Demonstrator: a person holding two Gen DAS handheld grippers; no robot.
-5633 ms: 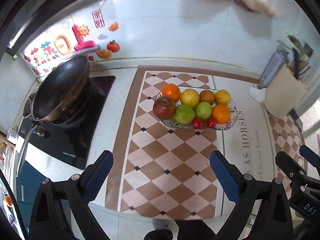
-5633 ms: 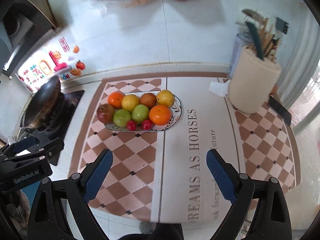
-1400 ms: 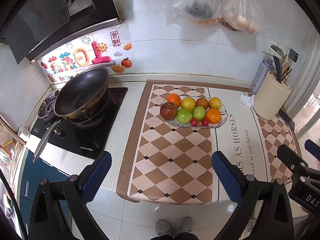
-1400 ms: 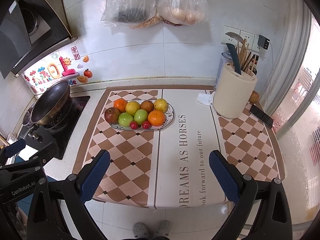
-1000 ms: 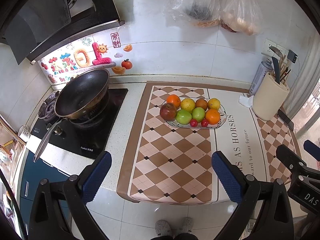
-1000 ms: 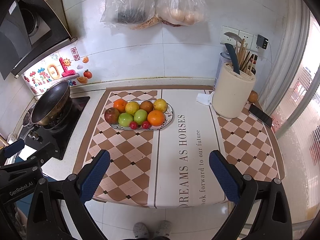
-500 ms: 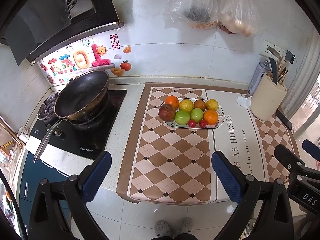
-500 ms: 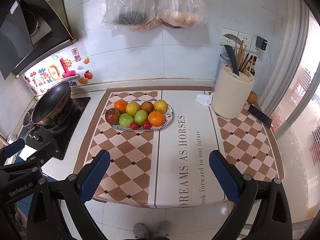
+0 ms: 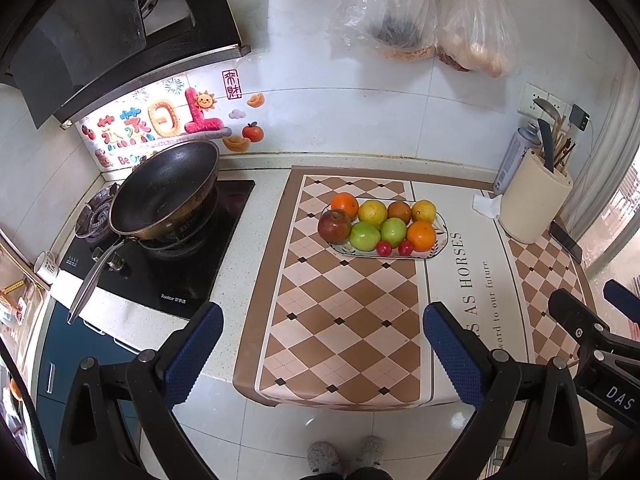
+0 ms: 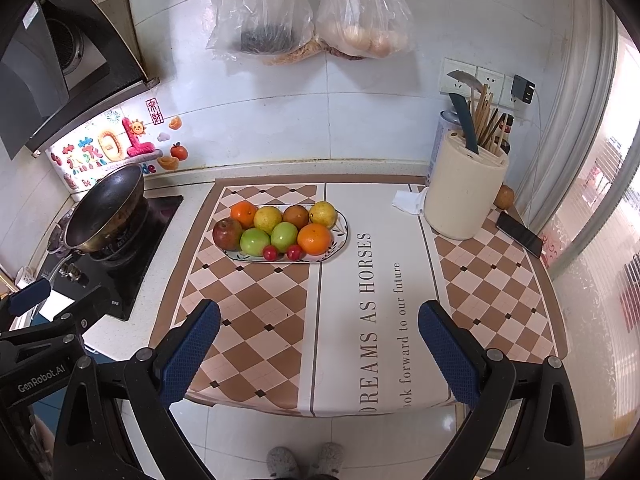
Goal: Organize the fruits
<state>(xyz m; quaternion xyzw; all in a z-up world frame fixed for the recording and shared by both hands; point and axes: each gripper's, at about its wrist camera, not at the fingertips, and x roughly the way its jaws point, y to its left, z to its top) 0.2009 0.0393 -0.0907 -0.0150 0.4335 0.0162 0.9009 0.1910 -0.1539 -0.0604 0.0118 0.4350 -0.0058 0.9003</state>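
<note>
A pan [image 9: 164, 190] is sitting on the stove [image 9: 160, 256] at the left. The left gripper [image 9: 320, 350] is hanging over the mat [image 9: 340, 320], jaws spread wide, holding nothing. The fruits [image 10: 276, 232] are lying together on a plate [image 10: 342, 232] on the mat. The right gripper [image 10: 318, 346] is hanging nearby, jaws spread wide too. A knife block [image 10: 464, 200] is standing at the right.

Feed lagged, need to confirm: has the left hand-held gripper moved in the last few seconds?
Yes. The left hand-held gripper has pulled back from the fruit plate, which now sits far beyond its open fingertips.
</note>
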